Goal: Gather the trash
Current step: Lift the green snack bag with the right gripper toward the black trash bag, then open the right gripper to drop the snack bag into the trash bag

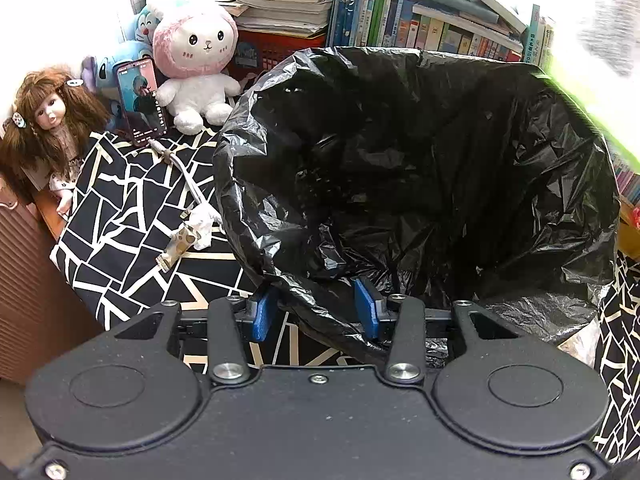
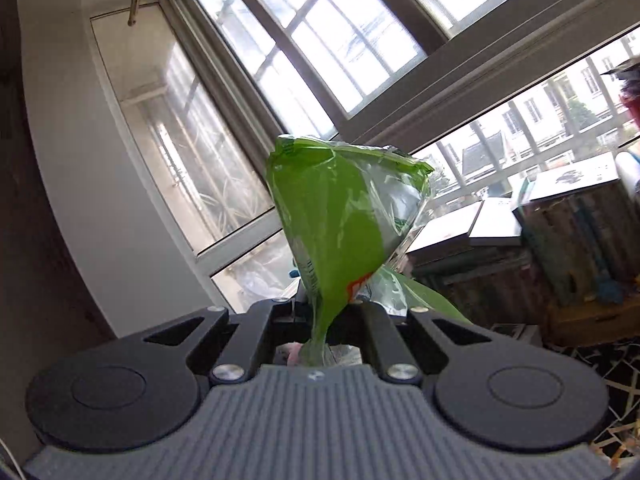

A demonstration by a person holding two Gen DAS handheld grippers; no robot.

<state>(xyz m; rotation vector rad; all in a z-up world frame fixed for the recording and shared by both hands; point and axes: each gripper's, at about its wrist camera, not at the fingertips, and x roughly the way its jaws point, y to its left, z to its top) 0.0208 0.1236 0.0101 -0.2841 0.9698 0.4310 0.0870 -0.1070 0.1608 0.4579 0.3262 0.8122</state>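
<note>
Crumpled green wrapper (image 2: 340,216) held upright; black trash bag (image 1: 420,184) gapes open

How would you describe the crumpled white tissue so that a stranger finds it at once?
Start at the big black trash bag. On the black-and-white patterned cloth just left of it lies the crumpled white tissue, against a small tube. It is the only loose white wad there.

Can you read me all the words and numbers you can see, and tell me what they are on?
None can be read for sure.
Book spines: print too small and blurred.
Phone screen: tiny text along one edge, unreadable.
Red crate: dark sticker with blurred letters.
Green wrapper in the right gripper: fine print and an orange patch, both too blurred.
</note>
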